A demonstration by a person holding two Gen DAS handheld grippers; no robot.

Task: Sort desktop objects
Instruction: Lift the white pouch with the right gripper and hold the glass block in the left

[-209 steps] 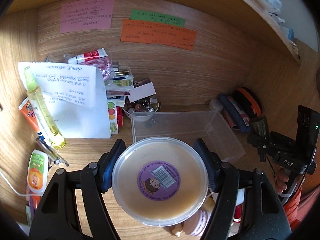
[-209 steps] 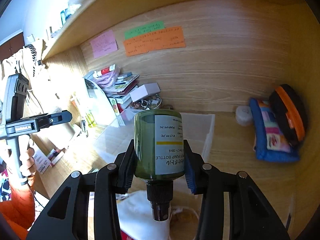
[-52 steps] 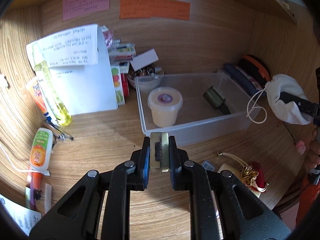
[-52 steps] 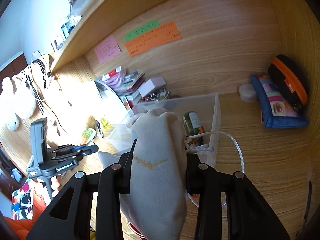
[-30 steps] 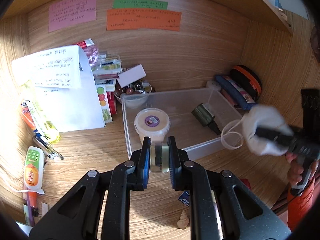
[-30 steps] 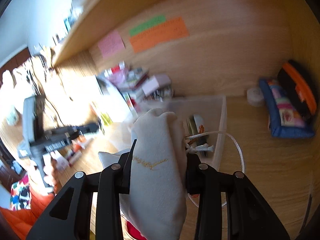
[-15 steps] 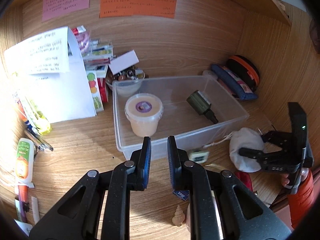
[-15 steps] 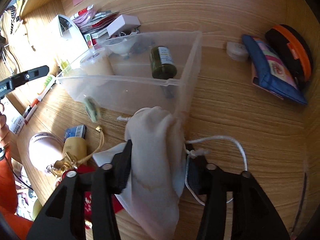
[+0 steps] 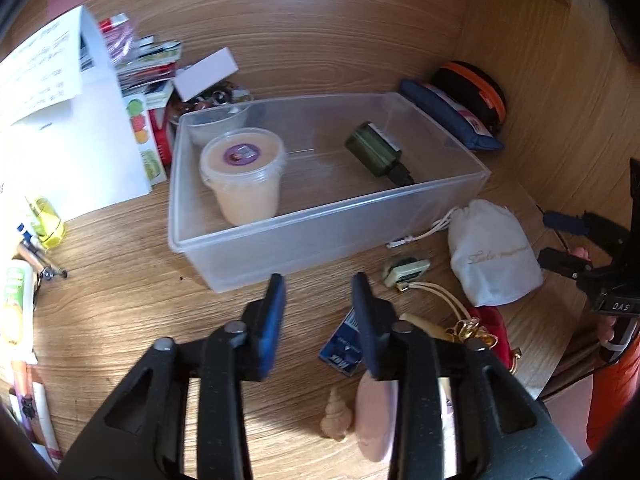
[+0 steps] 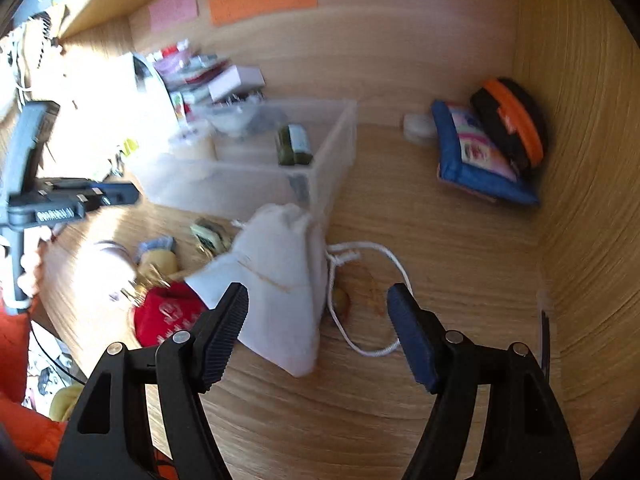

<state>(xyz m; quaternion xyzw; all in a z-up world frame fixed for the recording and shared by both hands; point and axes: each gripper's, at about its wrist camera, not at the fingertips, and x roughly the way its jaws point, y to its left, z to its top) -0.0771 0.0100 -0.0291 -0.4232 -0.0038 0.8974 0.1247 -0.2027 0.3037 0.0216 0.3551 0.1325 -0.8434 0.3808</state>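
Both hand-held grippers are empty and opening: the left hand-held gripper (image 9: pixel 318 312) narrowly parted, the right hand-held gripper (image 10: pixel 318 320) spread wide behind the white pouch (image 10: pixel 280 280) on the worktop (image 10: pixel 440 280); judging by this, a pick is being set up. Next, I judge, a loose item must go into the clear bin (image 9: pixel 320 216).

Strong daylight pours in from the left, bleaching the paper sheet (image 9: pixel 60 120) and throwing bright patches across the bench (image 9: pixel 120 300). The right wrist view is smeared by motion blur, worst on the clear box (image 10: pixel 248 184) and the white pouch (image 10: pixel 280 280). Fisheye bending curves the wood grain, and the corners fall black.
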